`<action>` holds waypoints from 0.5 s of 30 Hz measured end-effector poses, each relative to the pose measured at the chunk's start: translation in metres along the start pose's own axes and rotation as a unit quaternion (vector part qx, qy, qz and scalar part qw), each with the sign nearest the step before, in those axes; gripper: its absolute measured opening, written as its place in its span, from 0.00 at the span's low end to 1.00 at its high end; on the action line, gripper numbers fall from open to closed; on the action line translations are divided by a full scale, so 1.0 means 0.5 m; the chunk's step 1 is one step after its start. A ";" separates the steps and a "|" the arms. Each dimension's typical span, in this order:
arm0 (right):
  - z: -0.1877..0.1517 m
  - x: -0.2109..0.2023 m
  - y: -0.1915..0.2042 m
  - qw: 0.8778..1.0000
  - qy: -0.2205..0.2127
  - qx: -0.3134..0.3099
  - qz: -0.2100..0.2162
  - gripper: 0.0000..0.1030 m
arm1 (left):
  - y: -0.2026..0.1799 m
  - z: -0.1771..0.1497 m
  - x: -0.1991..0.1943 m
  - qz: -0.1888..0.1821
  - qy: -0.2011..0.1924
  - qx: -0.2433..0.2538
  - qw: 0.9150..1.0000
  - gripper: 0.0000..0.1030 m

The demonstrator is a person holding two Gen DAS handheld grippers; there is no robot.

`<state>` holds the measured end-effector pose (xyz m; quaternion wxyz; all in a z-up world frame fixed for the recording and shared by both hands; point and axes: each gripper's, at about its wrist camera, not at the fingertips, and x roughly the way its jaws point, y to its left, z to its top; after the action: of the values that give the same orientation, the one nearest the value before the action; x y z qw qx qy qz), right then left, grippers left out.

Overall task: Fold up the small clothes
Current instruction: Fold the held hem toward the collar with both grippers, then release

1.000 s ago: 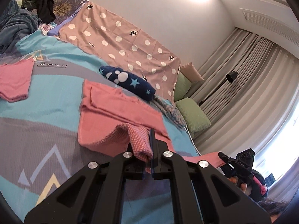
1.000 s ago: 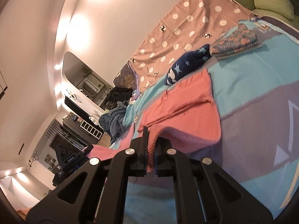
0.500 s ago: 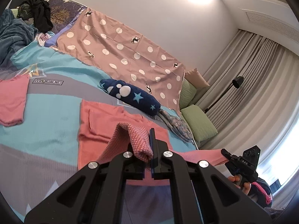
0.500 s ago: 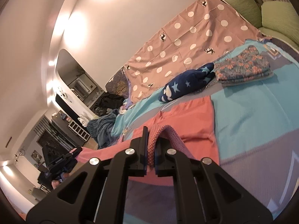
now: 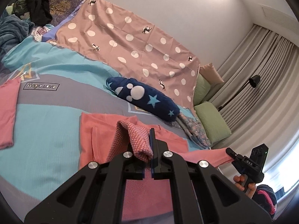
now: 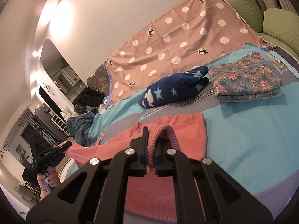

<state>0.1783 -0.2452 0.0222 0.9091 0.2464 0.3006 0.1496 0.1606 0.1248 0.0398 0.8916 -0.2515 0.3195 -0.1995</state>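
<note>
A coral pink garment [image 5: 97, 130] lies partly folded on the bed's teal and grey cover [image 5: 46, 115]. My left gripper [image 5: 147, 147] is shut on one lifted edge of it, the fabric bunched between the jaws. My right gripper [image 6: 151, 145] is shut on the other lifted edge of the same garment [image 6: 188, 130]. The stretched edge runs between both grippers; the right gripper [image 5: 243, 160] shows in the left wrist view and the left gripper [image 6: 56, 149] in the right wrist view.
A navy star-print bundle [image 5: 147, 99] and a folded floral garment [image 6: 246, 82] lie beyond the pink one. Another pink garment [image 5: 7, 110] lies at the left. A polka-dot sheet [image 5: 142, 48], green pillows [image 5: 213, 123] and a dark clothes pile [image 5: 37, 7] are at the back.
Both grippers have lifted and carried the held edge forward over the garment, toward the navy bundle. The flat part visible beyond the jaws has become shorter.
</note>
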 end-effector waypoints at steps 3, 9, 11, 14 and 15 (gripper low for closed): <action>0.017 0.044 -0.022 1.000 0.009 0.008 -0.010 0.05 | 0.014 0.023 0.048 0.007 0.011 -0.002 1.000 0.03; 0.048 0.152 -0.065 0.998 0.042 0.010 -0.042 0.05 | 0.048 0.061 0.150 0.032 0.035 -0.003 0.999 0.03; 0.055 0.196 -0.079 0.997 0.059 0.010 -0.053 0.05 | 0.066 0.062 0.192 0.048 0.051 -0.004 0.998 0.03; 0.057 0.257 -0.102 0.994 0.083 0.016 -0.070 0.05 | 0.098 0.058 0.248 0.079 0.072 -0.007 0.994 0.04; 0.055 0.274 -0.109 0.993 0.090 0.017 -0.078 0.05 | 0.116 0.056 0.272 0.090 0.081 -0.012 0.993 0.04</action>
<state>0.3083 -0.2427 -0.0527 0.8827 0.2236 0.4023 0.0950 0.2880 0.1096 -0.0388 0.8739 -0.2156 0.4144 -0.1348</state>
